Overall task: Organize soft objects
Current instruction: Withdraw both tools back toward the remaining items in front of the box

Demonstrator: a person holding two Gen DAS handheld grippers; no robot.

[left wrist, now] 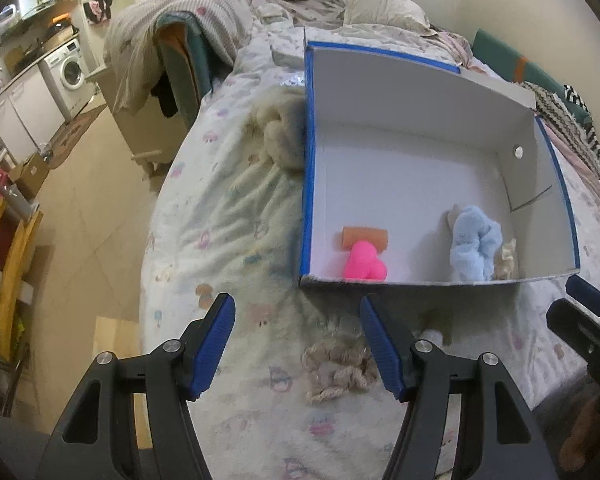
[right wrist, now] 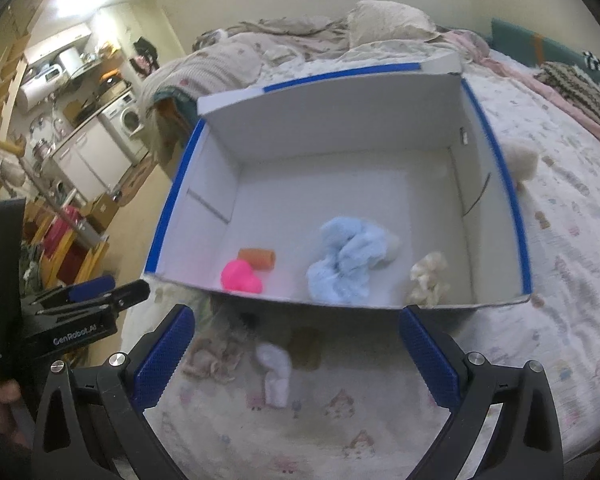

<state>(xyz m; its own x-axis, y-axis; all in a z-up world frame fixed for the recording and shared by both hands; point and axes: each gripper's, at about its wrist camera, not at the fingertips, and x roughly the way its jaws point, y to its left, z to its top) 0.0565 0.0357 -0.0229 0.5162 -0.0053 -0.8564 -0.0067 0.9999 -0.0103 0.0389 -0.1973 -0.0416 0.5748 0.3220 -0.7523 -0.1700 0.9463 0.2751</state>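
**Layout: box and soft items on bed**

White cardboard box with blue-taped rim [right wrist: 496, 152] sits on the pale printed bedspread [right wrist: 560, 240]. Clock directions read from box centre, right wrist view.

In box:
- Pink rounded foam toy [right wrist: 242, 276] at 8 o'clock, against near wall.
- Orange cylindrical roll [right wrist: 258, 258] just behind it, touching.
- Light blue fluffy cloth [right wrist: 348, 264] at 6 o'clock.
- Cream fuzzy clump [right wrist: 430, 276] at 4 o'clock, near corner.

Outside box:
- Beige fluffy ball [right wrist: 522, 160] at 2 o'clock, beside right wall.
- White rolled sock [right wrist: 276, 372], beige knitted scrunchie [right wrist: 212, 360] left of it, brown soft lump [right wrist: 306, 348] just behind: all before near wall.
- Cream woolly bundle [left wrist: 280, 140] against left wall, left wrist view.
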